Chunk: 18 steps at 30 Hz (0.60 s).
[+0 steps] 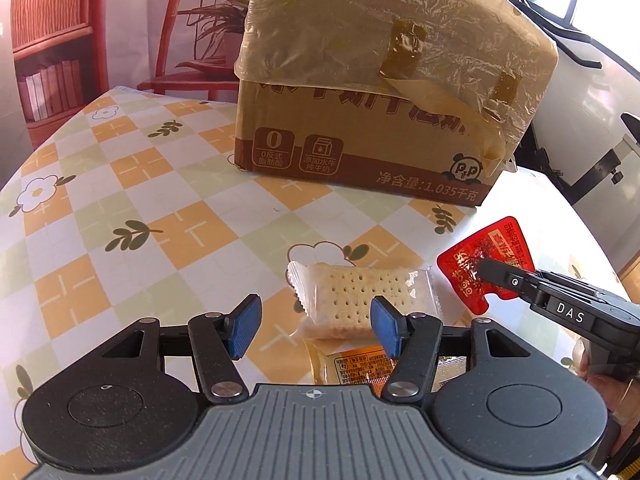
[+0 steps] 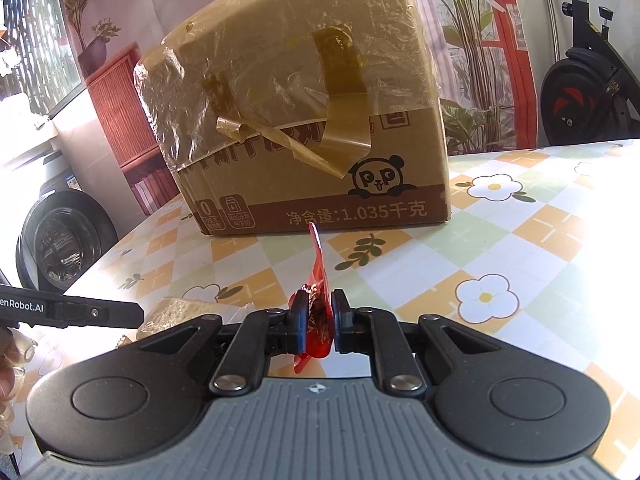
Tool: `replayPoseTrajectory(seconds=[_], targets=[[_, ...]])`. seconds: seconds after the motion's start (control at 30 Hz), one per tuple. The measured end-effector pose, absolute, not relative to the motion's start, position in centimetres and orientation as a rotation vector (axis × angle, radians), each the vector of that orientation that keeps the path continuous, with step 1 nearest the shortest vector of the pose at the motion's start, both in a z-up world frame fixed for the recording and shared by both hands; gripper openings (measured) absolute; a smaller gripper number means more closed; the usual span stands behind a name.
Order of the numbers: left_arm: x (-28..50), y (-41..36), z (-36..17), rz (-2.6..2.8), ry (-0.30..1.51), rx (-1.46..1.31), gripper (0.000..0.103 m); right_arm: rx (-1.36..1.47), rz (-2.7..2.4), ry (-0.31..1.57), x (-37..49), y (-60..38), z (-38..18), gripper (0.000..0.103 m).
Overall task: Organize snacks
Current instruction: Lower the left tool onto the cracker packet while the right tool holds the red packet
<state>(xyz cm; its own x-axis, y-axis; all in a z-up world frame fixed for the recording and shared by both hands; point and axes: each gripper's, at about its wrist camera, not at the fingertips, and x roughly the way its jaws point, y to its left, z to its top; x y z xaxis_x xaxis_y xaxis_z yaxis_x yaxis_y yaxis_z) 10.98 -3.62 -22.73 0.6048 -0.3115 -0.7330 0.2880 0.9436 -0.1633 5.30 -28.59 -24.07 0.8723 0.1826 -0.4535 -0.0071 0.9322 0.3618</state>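
Note:
A flat red snack packet (image 2: 318,312) stands on edge, clamped between the pads of my right gripper (image 2: 320,322), which is shut on it. In the left wrist view the same red packet (image 1: 486,264) hangs off the table surface at the right, pinched by the right gripper (image 1: 486,266). My left gripper (image 1: 316,326) is open, its blue pads wide apart above a clear-wrapped cracker pack (image 1: 360,298). An orange-labelled packet (image 1: 356,366) lies just under that cracker pack.
A big cardboard box (image 1: 376,92) with loose tape and plastic wrap stands at the back of the checked floral tablecloth (image 1: 132,184). A red chair and bookshelf stand behind it. An exercise bike (image 2: 580,80) is at the far right, off the table.

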Motion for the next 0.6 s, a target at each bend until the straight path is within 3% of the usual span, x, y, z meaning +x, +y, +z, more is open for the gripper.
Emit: replayPoseTrajectory(seconds=[0.6], targets=[[10.4, -5.2, -24.5, -0.346, 0.867, 0.149, 0.063, 0.375, 0.109, 0.483, 5.0, -28.8, -24.1, 0.013]])
